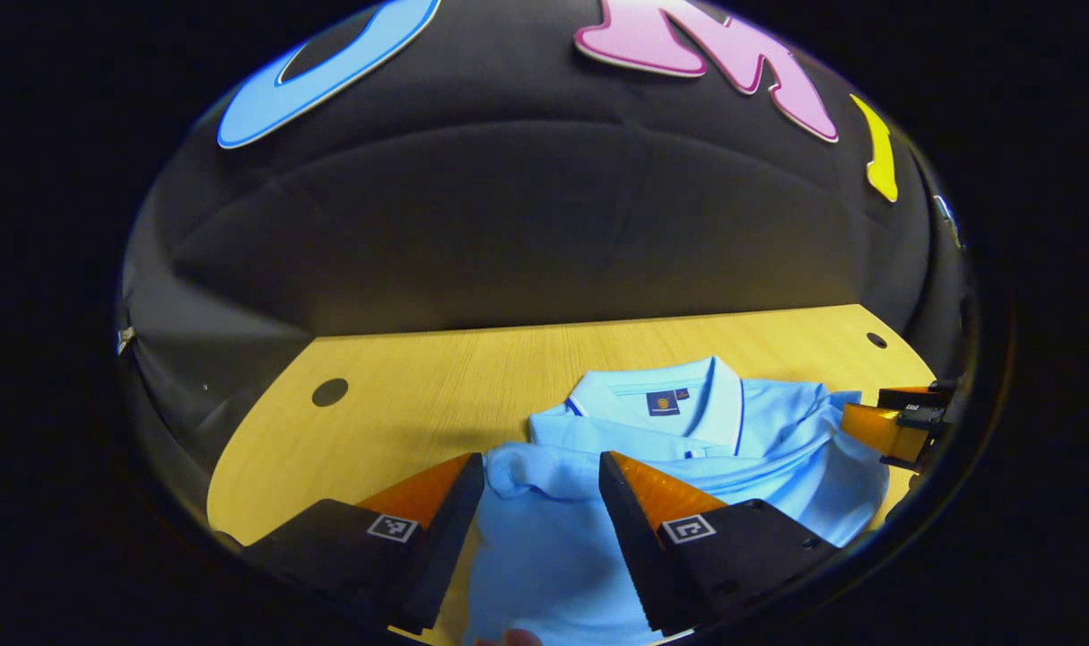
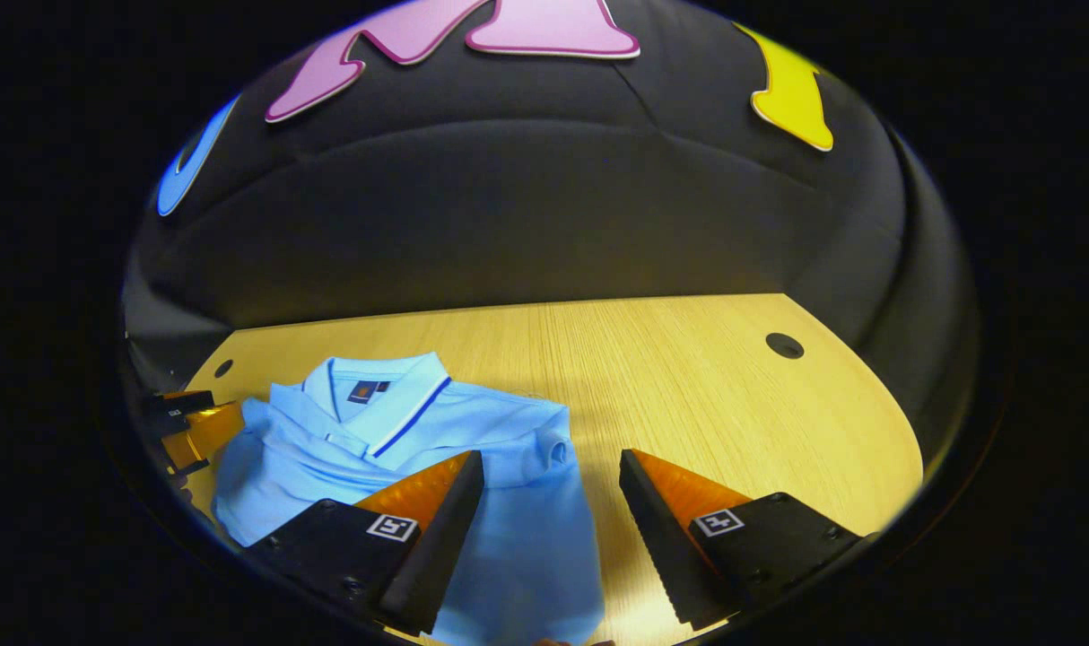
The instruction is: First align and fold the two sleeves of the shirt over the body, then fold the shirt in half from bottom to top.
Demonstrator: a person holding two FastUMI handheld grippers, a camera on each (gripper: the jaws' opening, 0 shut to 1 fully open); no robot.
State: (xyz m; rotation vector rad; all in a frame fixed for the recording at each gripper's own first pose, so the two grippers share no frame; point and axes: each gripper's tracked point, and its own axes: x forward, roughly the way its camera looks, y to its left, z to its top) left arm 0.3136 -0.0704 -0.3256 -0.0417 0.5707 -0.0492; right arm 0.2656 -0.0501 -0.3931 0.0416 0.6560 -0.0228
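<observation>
Left gripper view has the left tongs point(image 1: 541, 502) spread wide and holding nothing, poised over the near left part of a light blue polo shirt point(image 1: 688, 449), where a sleeve point(image 1: 527, 480) lies folded in over the body. Right gripper view shows the right tongs point(image 2: 552, 502) equally wide and empty, straddling the shirt's right edge, with the other sleeve point(image 2: 544, 453) turned in and its cuff curled just beyond the fingers. The polo lies collar point(image 2: 374, 390) toward the far edge of the wooden counter point(image 2: 688, 377), roughly mid-width, its hem toward the near edge and cut off from view.

By my reading the sleeve folds are done or nearly so, though how neatly they line up is hard to judge through the fisheye. The step in hand looks like the start of the bottom-to-top fold. That calls for both tongs to drop to the hem corners, pinch them, and carry them evenly up to the collar.
</observation>
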